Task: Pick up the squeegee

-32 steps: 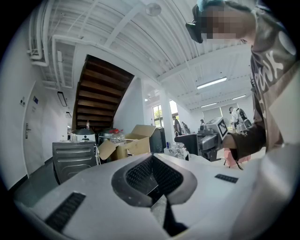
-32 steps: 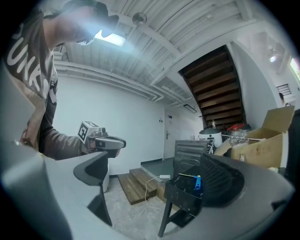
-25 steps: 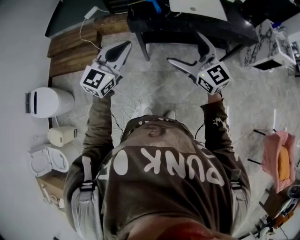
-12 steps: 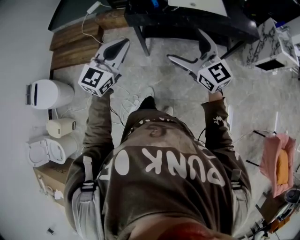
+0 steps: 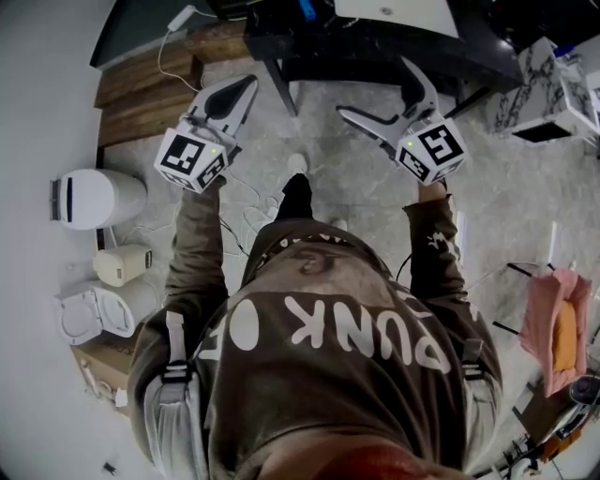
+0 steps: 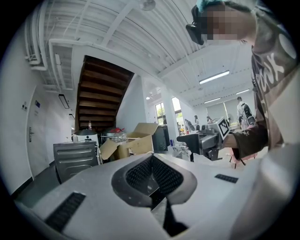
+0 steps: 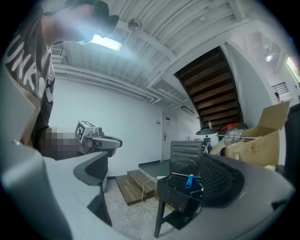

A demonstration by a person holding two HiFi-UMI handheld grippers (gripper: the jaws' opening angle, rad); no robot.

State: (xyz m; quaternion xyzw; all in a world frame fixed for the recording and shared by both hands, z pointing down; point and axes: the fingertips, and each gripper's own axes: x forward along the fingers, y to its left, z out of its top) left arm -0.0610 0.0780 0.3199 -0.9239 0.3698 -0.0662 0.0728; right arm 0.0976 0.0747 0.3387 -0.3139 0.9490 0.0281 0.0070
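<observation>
The squeegee (image 5: 305, 9) has a blue handle and lies on a black table (image 5: 375, 56) at the top of the head view. In the right gripper view the squeegee (image 7: 189, 180) shows a thin yellow blade and rests on that table's top (image 7: 173, 194), some way ahead. My right gripper (image 5: 384, 94) is open wide with nothing between its jaws and is held short of the table. My left gripper (image 5: 248, 89) is shut on nothing, left of the table; its ribbed pads (image 6: 152, 176) meet. Both grippers are in the air, well away from the squeegee.
Wooden steps (image 5: 150, 84) lie at the left beside the table. White cables (image 5: 253, 202) trail over the stone floor. A white bin (image 5: 94, 199) and small appliances stand along the left wall. A pink cloth on a rack (image 5: 558, 323) is at the right. Cardboard boxes (image 7: 258, 140) sit behind the table.
The person has stepped forward, one shoe now out in front. The table and squeegee are slightly nearer. Both grippers keep their states.
</observation>
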